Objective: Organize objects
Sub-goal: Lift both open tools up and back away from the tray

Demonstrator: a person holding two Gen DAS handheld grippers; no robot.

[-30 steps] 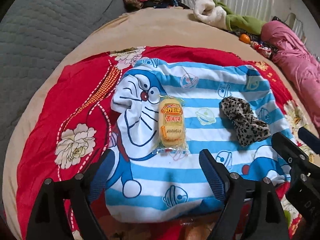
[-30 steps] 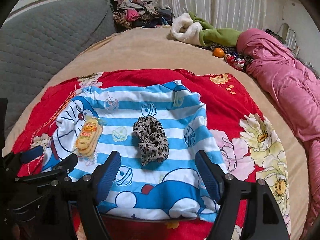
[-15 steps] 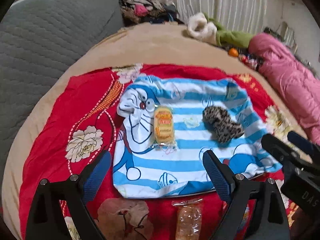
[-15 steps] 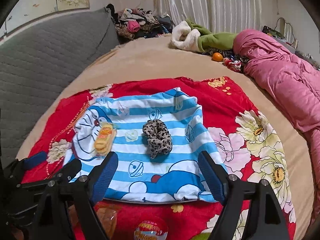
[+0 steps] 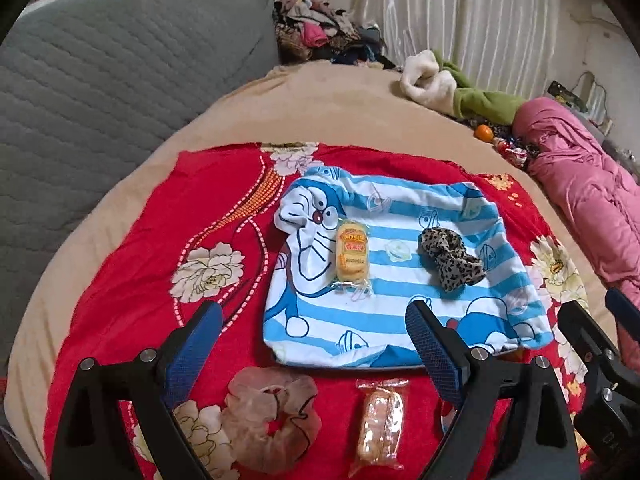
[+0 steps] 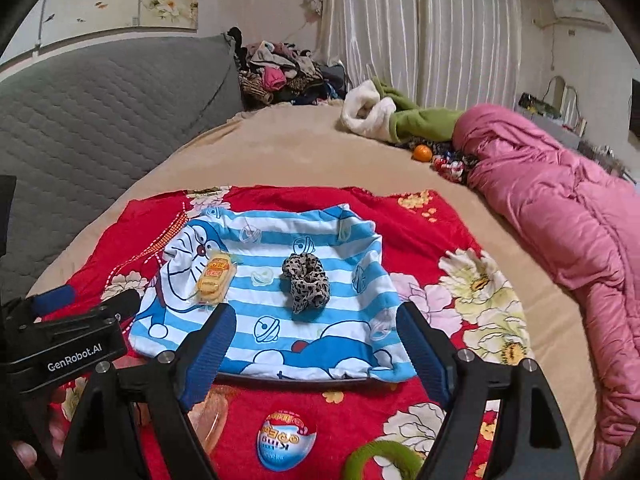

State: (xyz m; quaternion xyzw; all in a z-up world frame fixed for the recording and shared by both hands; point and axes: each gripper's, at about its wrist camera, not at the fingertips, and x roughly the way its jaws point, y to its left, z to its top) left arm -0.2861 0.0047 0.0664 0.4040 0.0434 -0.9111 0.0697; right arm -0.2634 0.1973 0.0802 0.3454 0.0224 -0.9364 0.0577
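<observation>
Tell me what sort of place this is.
Most likely a home bedroom: the work happens on a bed with a quilted grey headboard, a pink duvet lies alongside, and curtains hang behind.

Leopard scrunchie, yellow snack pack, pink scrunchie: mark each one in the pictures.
leopard scrunchie (image 6: 306,282), right wrist view, middle of the bunched fabric.
yellow snack pack (image 5: 352,255), left wrist view, centre of the wrapper, below the label.
pink scrunchie (image 5: 272,420), left wrist view, on the fabric ring above its hole.
</observation>
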